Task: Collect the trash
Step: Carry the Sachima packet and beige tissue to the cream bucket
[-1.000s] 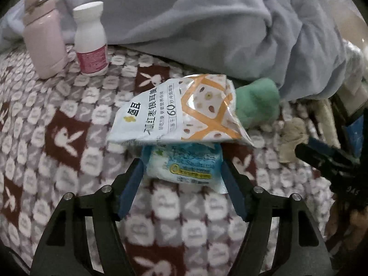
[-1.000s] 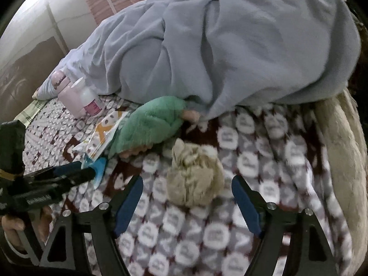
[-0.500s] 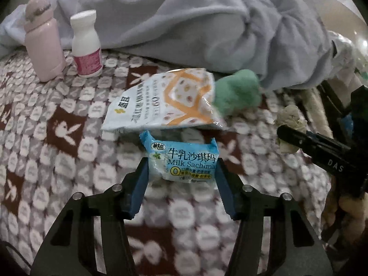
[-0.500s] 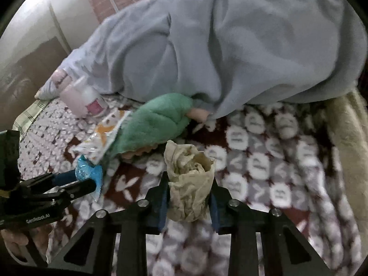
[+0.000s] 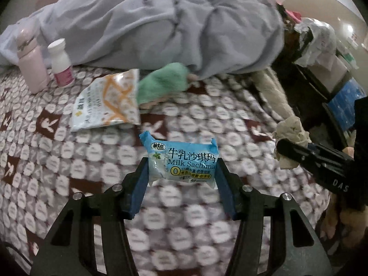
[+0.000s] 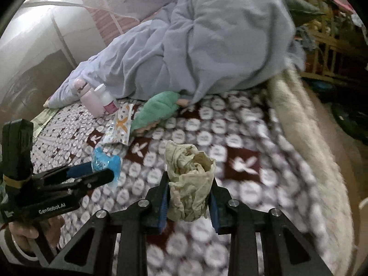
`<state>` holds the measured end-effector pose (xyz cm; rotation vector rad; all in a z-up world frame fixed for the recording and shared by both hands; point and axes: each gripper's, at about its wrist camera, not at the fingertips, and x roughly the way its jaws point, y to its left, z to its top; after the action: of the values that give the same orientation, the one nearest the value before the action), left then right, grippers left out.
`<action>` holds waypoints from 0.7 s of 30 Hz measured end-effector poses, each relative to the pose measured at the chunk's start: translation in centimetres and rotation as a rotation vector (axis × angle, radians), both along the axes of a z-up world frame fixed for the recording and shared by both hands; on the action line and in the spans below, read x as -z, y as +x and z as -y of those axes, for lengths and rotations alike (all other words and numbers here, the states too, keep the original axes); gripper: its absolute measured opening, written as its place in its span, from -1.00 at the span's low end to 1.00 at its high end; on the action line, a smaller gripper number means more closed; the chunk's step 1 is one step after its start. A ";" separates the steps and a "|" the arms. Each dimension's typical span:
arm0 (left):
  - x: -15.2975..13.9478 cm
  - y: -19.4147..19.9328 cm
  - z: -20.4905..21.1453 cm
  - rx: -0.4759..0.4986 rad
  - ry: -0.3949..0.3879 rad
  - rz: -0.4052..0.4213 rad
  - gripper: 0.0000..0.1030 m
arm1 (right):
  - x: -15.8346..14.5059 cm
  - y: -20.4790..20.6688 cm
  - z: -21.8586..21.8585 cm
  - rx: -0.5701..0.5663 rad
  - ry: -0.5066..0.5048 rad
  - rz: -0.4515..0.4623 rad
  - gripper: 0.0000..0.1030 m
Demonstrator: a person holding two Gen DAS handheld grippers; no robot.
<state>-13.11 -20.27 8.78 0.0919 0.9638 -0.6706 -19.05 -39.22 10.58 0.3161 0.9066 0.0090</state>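
Trash collection stands, in our judgement, at roughly the midpoint. We find the left gripper (image 5: 181,172) clamped on a blue snack wrapper (image 5: 182,161), held clear above the bed (image 5: 92,151). The right gripper (image 6: 189,197) is clamped on a crumpled tissue (image 6: 188,181), likewise lifted off the patterned blanket. Both items are secured between the jaws but not yet deposited; no bin can be made out in either view, so we cannot say where they are to go.

Outstanding items, as far as we can tell: an orange-and-white snack bag (image 5: 108,101) lies flat near the middle of the bed, just beside a green plush toy (image 5: 163,82) that is partly tucked under the grey duvet (image 5: 161,27). Toward the bed's far left edge stand a white bottle (image 5: 61,63) and a pink bottle (image 5: 31,65), upright and touching or nearly so. Whether either bottle counts as trash we cannot determine. We judge the snack bag the likeliest remaining pickup once both grippers are emptied.
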 end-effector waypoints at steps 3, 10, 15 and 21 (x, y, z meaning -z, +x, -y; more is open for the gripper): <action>-0.7 -1.6 1.5 0.020 0.013 0.030 0.05 | -0.7 -2.1 0.8 0.027 -0.024 0.004 -0.45; -1.8 -5.0 5.4 0.082 0.030 0.076 0.05 | -1.8 -6.6 3.3 0.099 -0.043 0.012 -0.45; -2.4 -6.8 7.9 0.122 0.035 0.091 0.05 | -2.4 -9.5 5.5 0.155 -0.042 0.019 -0.45; -2.8 -8.6 11.0 0.175 0.033 0.101 0.05 | -2.9 -12.6 7.8 0.218 -0.059 0.020 -0.45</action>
<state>-21.75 -31.27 11.62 0.2396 0.8759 -0.8036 -31.65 -46.99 13.44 0.3576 0.8470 -0.2152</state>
